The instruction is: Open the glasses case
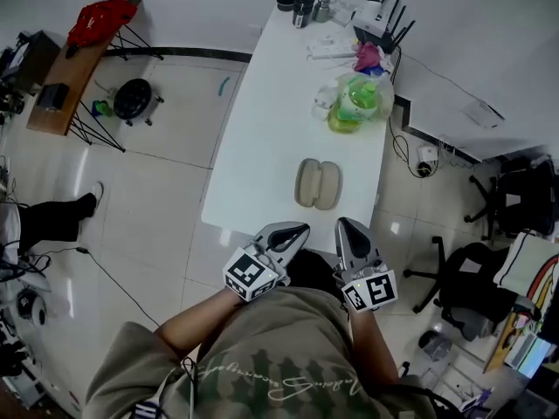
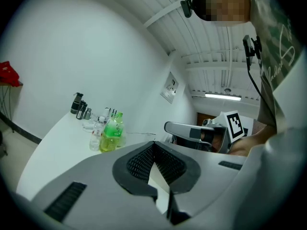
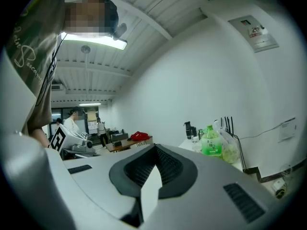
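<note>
- Nearest is the person's shirt (image 1: 288, 356); just past it are the left hand-held gripper (image 1: 300, 229) and the right hand-held gripper (image 1: 344, 224) — both pressed together, pinching nothing
- The glasses case (image 1: 318, 184) lies on the worktop (image 1: 271, 103) just ahead, between the two tips and about equally near each
- Its two long lobes run away from the person — open or closed, I cannot tell

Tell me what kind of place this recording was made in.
Most likely an office or lab workroom. A long white table carries a router with antennas, a black office chair on castors stands beside it, and the tiled floor is glossy.
</note>
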### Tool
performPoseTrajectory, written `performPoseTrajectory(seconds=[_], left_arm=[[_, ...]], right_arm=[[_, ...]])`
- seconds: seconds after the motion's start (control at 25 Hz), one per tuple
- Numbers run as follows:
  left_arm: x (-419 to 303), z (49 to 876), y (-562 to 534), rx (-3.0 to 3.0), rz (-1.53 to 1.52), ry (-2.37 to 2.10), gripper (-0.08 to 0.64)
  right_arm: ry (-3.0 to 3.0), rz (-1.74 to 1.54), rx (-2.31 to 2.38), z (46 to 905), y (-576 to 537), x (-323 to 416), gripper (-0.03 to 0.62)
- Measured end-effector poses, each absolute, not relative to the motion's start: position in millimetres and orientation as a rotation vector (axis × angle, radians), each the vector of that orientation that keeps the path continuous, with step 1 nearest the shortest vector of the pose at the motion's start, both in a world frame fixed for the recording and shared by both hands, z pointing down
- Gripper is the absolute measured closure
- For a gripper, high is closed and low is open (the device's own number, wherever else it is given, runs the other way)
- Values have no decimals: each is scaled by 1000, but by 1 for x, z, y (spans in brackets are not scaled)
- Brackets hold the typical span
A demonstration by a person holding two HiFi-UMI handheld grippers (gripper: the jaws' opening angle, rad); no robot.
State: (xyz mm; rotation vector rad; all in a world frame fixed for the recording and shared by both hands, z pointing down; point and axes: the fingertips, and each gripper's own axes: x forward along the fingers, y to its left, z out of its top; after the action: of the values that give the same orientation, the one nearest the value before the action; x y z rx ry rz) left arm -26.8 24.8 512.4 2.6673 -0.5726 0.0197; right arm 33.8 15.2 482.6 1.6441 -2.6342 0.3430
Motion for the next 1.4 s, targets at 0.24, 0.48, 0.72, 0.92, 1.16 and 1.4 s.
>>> performPoseTrajectory(seconds=[0.24,0.48,0.72,0.92,1.16,1.4], left_arm=[[-52,508,50,2665,-38,-723,552],[-61,496,89,2630,-102,-906,552],[-31,501,156,2643,-27,-1014,552],[-11,490,209,2702,-22,-919,552],[-10,481,224,2740,25,-994,552],[-31,468,226,2769,-9,-969,552]], right_arm=[[-2611,309,1641,493,57,28,584],[-2671,273,1656,493,110,42,584],[-2753,224,1639,481,175,67,584],[-2770,190,1638,480,217,77,584],[-2761,211,1684,470,236,69,584],[-2754,141,1670,462,242,32,584]])
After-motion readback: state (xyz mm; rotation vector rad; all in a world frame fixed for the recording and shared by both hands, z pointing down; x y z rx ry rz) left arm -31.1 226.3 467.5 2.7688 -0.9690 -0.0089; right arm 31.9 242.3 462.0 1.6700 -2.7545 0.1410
